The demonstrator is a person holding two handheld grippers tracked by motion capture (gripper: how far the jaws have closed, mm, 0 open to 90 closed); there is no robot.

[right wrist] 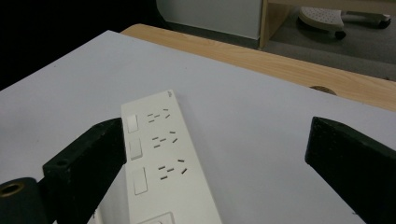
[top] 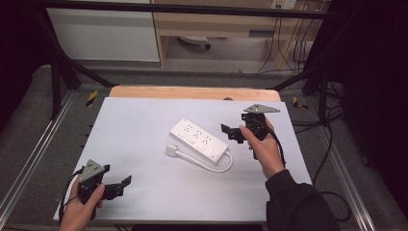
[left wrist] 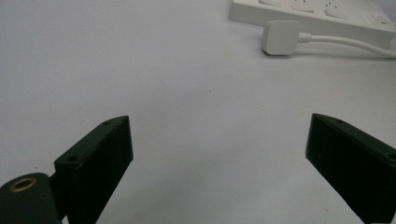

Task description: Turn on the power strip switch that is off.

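From my station I see the left gripper [top: 114, 186] low at the near left corner of the table, held in the left hand [top: 79, 209]; its matte black jaws are blocky wedges standing wide apart over bare surface, nothing between them, with a grey three-cornered plate on top. The table [top: 139, 139] is covered by a smooth, pale, matte sheet, and a strip of light wood grain shows along its far edge. Near the middle lies the power strip [top: 198, 139], a long white glossy plastic bar set at an angle, with three banks of slotted sockets and rectangular rocker switches beside them; there is a small embossed mark at its far end, too small for me to read. Its white cord [top: 211, 167] loops round the near side to a squarish white plug [top: 172, 150] lying flat just beside the strip. Further right, the right gripper [top: 231, 133] is held in the right hand [top: 264, 147], dark sleeve behind, jaws spread wide and empty, just beside the strip's right end and pointing along it.
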